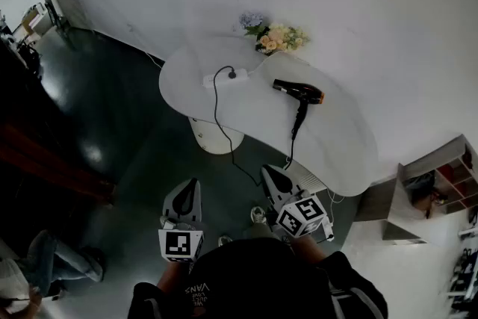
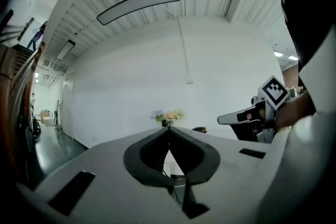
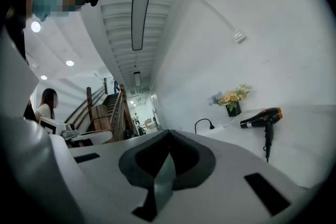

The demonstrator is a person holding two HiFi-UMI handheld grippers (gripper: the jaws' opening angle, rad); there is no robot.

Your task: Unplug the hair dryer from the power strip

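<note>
On the tabletop point(image 1: 340, 138), the plug point(image 1: 232, 74) of the hair dryer point(image 1: 299, 92) sits in the power strip point(image 1: 222, 79): you have everything left to do. Your left gripper point(image 1: 192, 187) and right gripper point(image 1: 269, 174), both pressed together and empty, hang well short of it.

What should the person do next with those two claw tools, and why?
Probably reach the right gripper forward toward the black plug in the power strip. Both it and the left gripper are shut, empty and well short of the table, and the hair dryer looks plugged in, so nothing can be pulled yet.
</note>
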